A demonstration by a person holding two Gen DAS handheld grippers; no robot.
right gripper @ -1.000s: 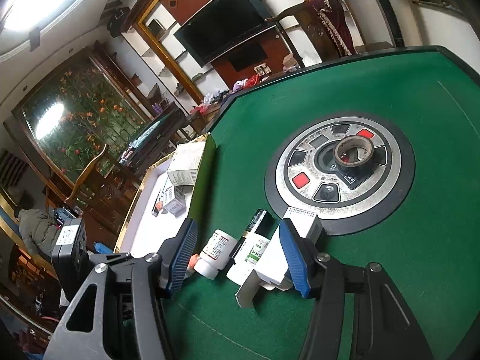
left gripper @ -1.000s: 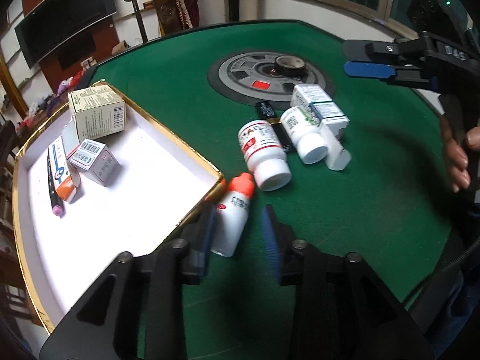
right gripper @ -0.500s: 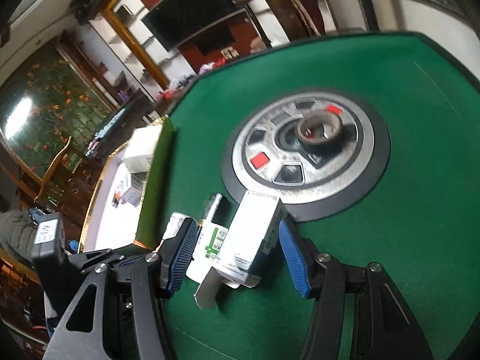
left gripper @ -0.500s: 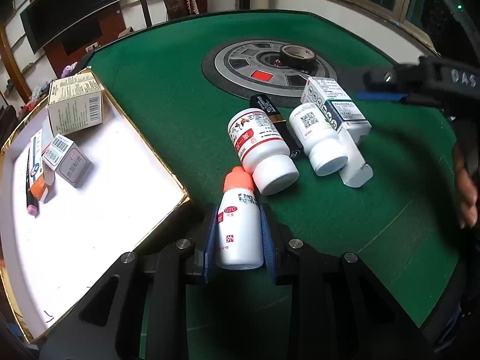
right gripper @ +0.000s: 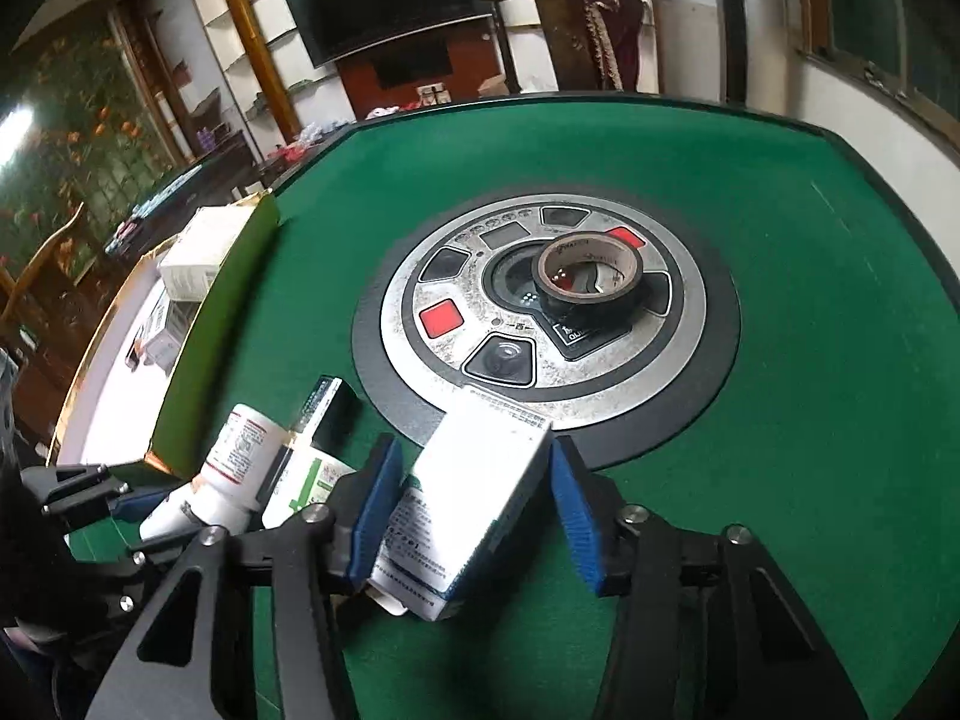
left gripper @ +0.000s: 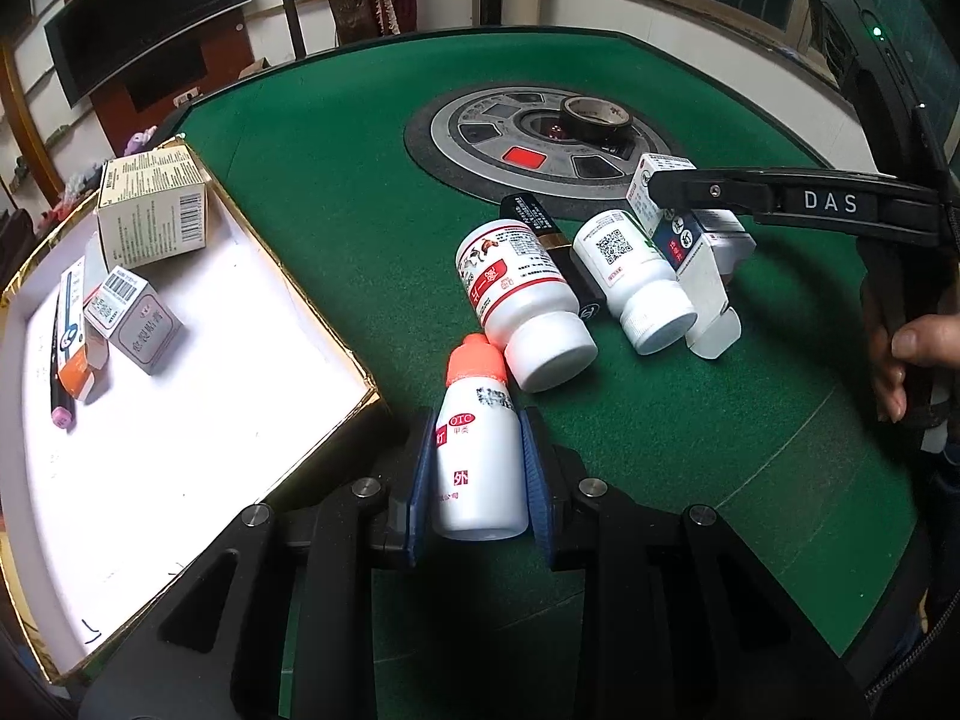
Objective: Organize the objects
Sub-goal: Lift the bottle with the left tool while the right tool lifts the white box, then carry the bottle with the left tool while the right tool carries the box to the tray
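My left gripper (left gripper: 477, 474) is shut on a small white bottle with an orange cap (left gripper: 477, 450), just right of the tray corner. My right gripper (right gripper: 474, 510) is open around a white medicine box (right gripper: 474, 498) on the green felt; the blue pads (right gripper: 375, 504) stand close to its sides, with a gap on the right. That box (left gripper: 690, 222) and the right gripper's arm (left gripper: 798, 201) also show in the left wrist view. Two white pill bottles (left gripper: 522, 300) (left gripper: 636, 276) and a black tube (left gripper: 546, 234) lie between them. A gold-rimmed white tray (left gripper: 312, 324) holds several boxes.
A black tape roll (right gripper: 585, 279) sits on the round silver centre panel (right gripper: 540, 312) of the table. The tray holds a large box (left gripper: 153, 210), a small grey box (left gripper: 132, 318), an orange box and a pen. A TV and chair stand behind.
My left gripper closed on the orange-capped bottle and holds it. My right gripper moved down and forward until the white medicine box sits between its pads.
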